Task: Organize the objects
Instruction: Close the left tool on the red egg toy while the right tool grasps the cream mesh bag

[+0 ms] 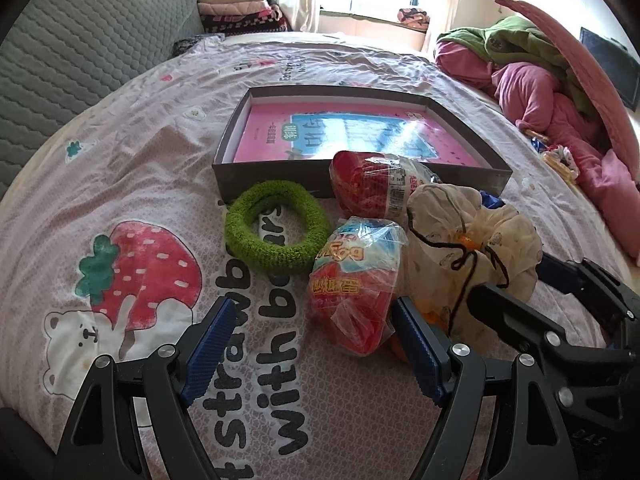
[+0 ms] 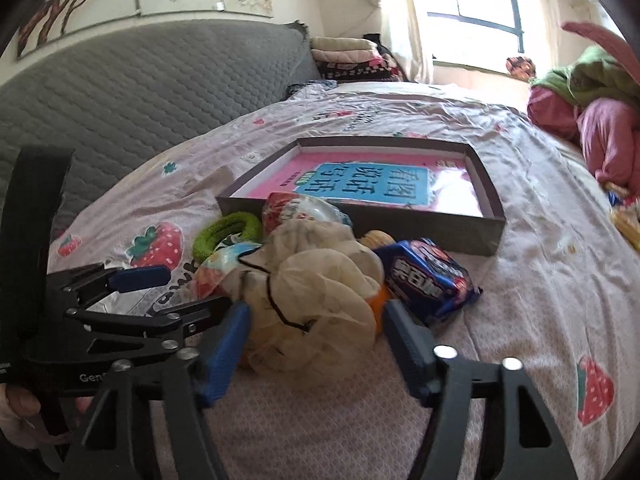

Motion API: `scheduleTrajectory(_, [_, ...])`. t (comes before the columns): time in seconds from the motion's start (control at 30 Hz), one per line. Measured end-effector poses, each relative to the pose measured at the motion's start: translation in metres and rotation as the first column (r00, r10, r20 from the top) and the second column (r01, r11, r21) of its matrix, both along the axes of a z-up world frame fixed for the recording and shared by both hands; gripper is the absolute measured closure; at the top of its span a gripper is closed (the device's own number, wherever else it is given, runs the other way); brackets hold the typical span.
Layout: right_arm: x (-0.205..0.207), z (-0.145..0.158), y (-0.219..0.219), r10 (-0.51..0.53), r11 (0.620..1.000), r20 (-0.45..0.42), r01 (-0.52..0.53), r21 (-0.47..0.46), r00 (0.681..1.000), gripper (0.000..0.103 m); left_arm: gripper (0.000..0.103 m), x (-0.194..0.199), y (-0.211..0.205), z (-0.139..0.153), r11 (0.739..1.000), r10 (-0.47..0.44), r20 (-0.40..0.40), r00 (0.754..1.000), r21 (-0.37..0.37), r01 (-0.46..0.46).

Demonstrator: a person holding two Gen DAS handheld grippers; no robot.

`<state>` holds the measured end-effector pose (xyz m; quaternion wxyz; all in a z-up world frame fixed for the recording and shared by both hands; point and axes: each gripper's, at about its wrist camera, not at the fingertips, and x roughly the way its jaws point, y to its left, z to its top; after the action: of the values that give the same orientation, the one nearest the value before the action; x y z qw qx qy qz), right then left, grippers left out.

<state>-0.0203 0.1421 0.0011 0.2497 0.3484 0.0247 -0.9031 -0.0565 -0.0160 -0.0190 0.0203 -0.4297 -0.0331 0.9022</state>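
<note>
Objects to organize sit bunched on the strawberry-print bedspread [image 1: 132,184], just in front of the shallow grey box [image 1: 276,178] at frame centre, which reads as the collecting tray since only a pink book [image 1: 360,136] lies flat inside it. Cream drawstring pouch [image 2: 316,292] is your likely pick: in the right wrist view it sits low centre, between the blue pads of your right gripper [image 2: 316,344], jaws part-way open. No pad visibly presses the fabric, so I read nothing as held yet. Pouch is soft and lumpy with something orange under it; expect it to sag, so a bite on the gathered neck near the black cord would hold best. Blue snack packet [image 2: 428,276] lies touching the pouch's right side; a wide close could drag it along. Left gripper [image 1: 312,340] hangs low in its own view, jaws wide, empty, with the red-and-blue snack bag [image 1: 356,292] just ahead of its right pad, probably waiting its turn. Green towelling ring [image 1: 276,228] lies flat left of centre, touching the box wall; a second red packet [image 1: 372,188] leans on that same wall.
</note>
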Motion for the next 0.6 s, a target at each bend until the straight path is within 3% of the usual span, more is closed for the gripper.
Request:
scheduleTrajectory(0.27, [-0.004, -0.004, 0.001, 0.016, 1.000, 0.033, -0.016, 0.013, 0.999, 0.080, 0.022, -0.007, 0.006, -0.002, 1.000, -0.005, 0.016, 1.000, 0.021, 0.005])
scheduleTrajectory(0.5, [-0.008, -0.004, 0.011, 0.012, 1.000, 0.055, -0.011, -0.025, 0.998, 0.089, 0.022, -0.019, 0.008, -0.005, 0.998, 0.000, 0.039, 0.999, 0.056, -0.002])
scheduleTrajectory(0.6, [-0.006, -0.003, 0.010, 0.013, 1.000, 0.028, -0.013, 0.000, 1.000, 0.090, 0.022, -0.025, 0.009, -0.006, 0.997, 0.003, 0.045, 0.999, 0.075, -0.006])
